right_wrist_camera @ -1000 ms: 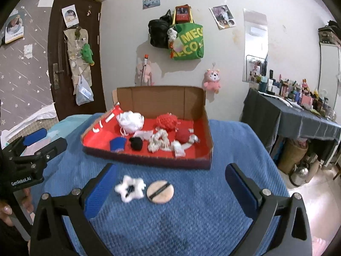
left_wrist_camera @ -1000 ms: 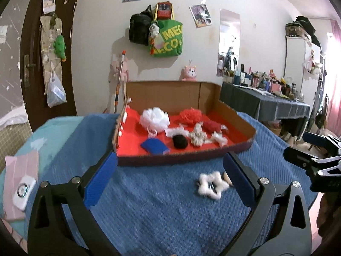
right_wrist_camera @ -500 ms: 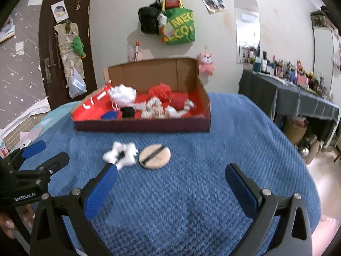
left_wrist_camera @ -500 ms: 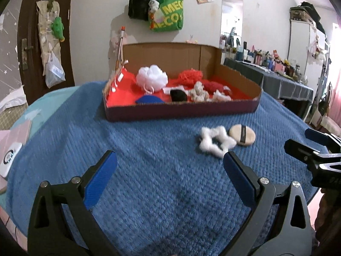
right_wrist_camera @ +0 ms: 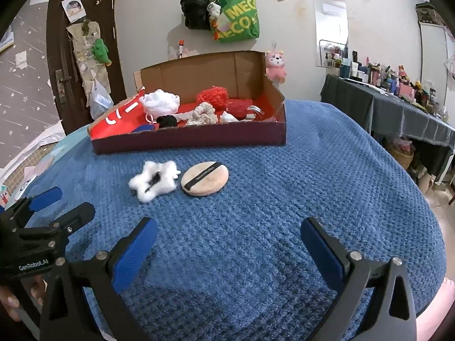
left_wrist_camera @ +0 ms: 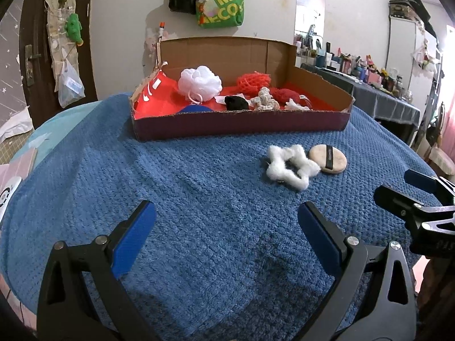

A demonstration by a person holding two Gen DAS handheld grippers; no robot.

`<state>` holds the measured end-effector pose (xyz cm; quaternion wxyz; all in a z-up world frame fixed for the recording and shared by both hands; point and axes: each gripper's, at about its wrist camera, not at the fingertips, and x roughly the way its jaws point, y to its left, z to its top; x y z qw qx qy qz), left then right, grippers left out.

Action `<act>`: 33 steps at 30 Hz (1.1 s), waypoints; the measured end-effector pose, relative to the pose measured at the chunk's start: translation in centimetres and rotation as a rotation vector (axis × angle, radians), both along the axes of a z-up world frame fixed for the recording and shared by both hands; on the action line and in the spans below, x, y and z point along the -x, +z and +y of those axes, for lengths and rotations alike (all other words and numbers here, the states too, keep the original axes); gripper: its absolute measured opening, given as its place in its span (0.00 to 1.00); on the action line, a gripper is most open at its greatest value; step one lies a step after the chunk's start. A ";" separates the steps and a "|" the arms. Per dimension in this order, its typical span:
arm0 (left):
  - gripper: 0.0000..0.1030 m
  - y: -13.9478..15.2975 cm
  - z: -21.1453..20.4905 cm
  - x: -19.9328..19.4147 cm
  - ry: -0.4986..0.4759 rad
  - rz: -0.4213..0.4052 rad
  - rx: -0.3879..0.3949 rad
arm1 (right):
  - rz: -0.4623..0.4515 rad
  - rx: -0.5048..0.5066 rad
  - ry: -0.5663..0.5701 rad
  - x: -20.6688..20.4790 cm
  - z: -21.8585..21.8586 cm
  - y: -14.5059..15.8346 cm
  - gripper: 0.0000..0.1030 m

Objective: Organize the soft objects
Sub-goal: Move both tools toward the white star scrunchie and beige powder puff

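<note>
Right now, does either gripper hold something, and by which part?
Nothing is held. The left gripper and right gripper are both open and empty above the blue blanket; the white star scrunchie and powder puff lie untouched.

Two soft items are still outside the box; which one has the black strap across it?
The round beige powder puff, lying right of the fluffy white star scrunchie; the scrunchie has no strap.
</note>
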<state>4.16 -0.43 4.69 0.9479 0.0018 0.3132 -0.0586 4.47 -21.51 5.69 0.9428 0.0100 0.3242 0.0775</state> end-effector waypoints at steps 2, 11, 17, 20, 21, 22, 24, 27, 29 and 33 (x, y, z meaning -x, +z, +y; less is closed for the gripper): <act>0.99 0.0 0.0 -0.1 -0.001 0.002 0.001 | 0.003 0.001 0.002 -0.1 0.1 0.0 1.00; 0.99 0.6 -0.5 -1.6 -0.037 0.040 0.008 | 0.031 0.004 0.024 -1.4 0.0 0.2 1.00; 0.99 0.8 -1.2 -3.3 -0.089 0.079 -0.005 | 0.068 0.017 0.065 -3.2 -0.1 0.3 1.00; 0.98 0.8 -1.7 -4.4 -0.121 0.103 -0.022 | 0.108 0.008 0.090 -4.5 -0.2 0.2 1.00; 0.98 0.8 -1.9 -4.7 -0.132 0.109 -0.024 | 0.121 0.006 0.094 -5.0 -0.3 0.1 1.00; 0.99 0.9 -2.0 -4.9 -0.146 0.114 -0.023 | 0.137 0.005 0.096 -5.5 -0.3 0.0 1.00; 0.98 1.0 -2.4 -5.6 -0.178 0.125 -0.022 | 0.156 -0.003 0.103 -6.4 -0.6 -0.1 1.00; 0.98 1.0 -3.1 -6.4 -0.219 0.142 -0.035 | 0.193 -0.034 0.134 -7.7 -0.9 -0.2 1.00; 0.98 0.8 -3.5 -7.0 -0.236 0.153 -0.051 | 0.210 -0.037 0.147 -8.4 -0.9 -0.4 1.00; 0.98 0.5 -4.2 -7.9 -0.286 0.177 -0.058 | 0.241 -0.028 0.190 -9.6 -0.5 -0.7 1.00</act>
